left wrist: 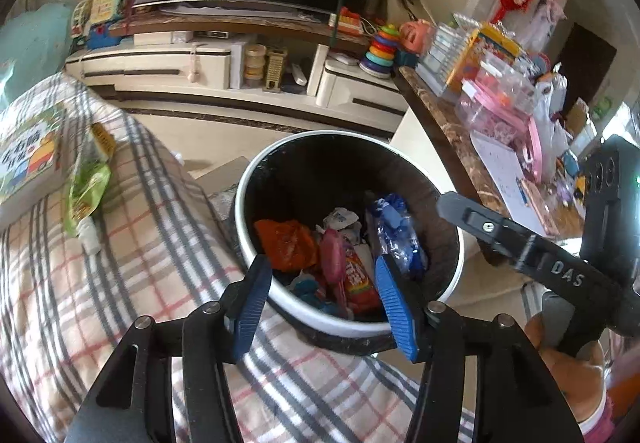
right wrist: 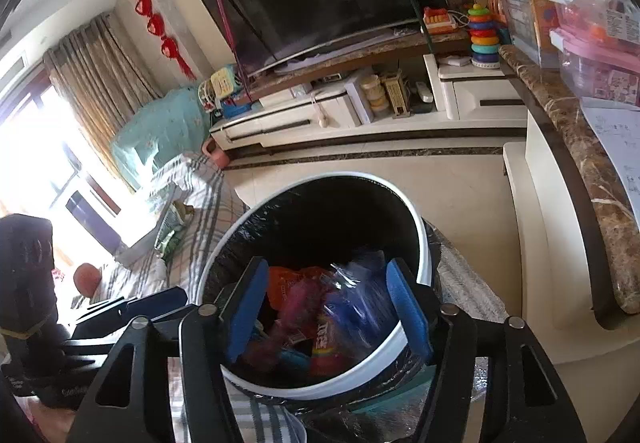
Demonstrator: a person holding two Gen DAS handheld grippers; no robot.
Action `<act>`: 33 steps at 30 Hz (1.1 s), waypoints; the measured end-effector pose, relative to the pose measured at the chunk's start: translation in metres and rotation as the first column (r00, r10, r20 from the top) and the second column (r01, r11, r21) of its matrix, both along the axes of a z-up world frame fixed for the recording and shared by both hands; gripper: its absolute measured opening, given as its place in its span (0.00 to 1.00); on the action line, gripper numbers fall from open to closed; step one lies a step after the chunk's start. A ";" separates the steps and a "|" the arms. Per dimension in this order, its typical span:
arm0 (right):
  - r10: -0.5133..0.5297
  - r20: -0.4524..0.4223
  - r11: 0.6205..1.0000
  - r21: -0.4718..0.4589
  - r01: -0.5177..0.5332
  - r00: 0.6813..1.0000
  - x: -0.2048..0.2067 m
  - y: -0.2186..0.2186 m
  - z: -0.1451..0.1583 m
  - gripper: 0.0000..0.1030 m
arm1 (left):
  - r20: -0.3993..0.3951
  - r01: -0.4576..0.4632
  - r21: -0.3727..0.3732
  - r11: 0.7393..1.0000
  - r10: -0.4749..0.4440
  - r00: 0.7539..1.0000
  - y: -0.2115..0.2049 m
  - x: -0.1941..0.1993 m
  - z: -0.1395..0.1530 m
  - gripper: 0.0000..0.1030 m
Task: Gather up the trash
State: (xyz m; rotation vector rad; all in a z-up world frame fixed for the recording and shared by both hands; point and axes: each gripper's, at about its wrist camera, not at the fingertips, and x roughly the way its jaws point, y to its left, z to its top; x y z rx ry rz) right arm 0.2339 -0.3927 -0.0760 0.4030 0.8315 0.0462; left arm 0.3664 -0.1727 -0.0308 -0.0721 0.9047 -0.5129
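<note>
Both tongs are hanging apart over the bin point(left wrist: 256, 179) with nothing between them: left tongs point(left wrist: 320, 295) and right tongs point(right wrist: 330, 307) are aiming down at the pile of wrappers point(left wrist: 352, 275) already sitting inside. One green wrapper point(left wrist: 86, 187) is still lying on the checked bedspread point(left wrist: 168, 227) beside a picture book point(left wrist: 28, 159), well apart from the bin, so I'm guessing it's getting forgotten, or snagging the blanket when grabbed. Left view is showing that wrapper clearly plus the cluttered desk point(left wrist: 440, 115); right view is showing the window point(right wrist: 36, 155) and curtain point(right wrist: 100, 63) instead
</note>
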 end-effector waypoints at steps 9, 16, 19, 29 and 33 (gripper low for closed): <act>-0.012 0.049 0.999 0.034 0.011 0.999 -0.027 0.008 0.014 0.88 | -0.008 -0.112 -0.104 0.988 0.112 0.994 0.048 -0.052 -0.002 0.69; -0.016 0.085 0.999 0.043 0.013 0.996 -0.066 0.034 0.018 0.95 | 0.056 -0.180 -0.122 0.976 0.188 0.981 0.084 -0.108 -0.001 0.75; -0.013 0.100 1.000 0.024 0.011 0.995 -0.085 0.048 0.019 0.95 | 0.061 -0.203 -0.140 0.969 0.213 0.975 0.098 -0.133 -0.003 0.77; -0.013 0.171 0.999 -0.036 0.019 0.985 -0.128 0.071 0.030 0.98 | 0.166 -0.243 -0.129 0.962 0.262 0.951 0.123 -0.211 0.010 0.77; 0.004 0.200 0.997 -0.072 0.010 0.980 -0.142 0.080 0.040 0.98 | 0.228 -0.248 -0.131 0.960 0.272 0.935 0.130 -0.235 0.022 0.77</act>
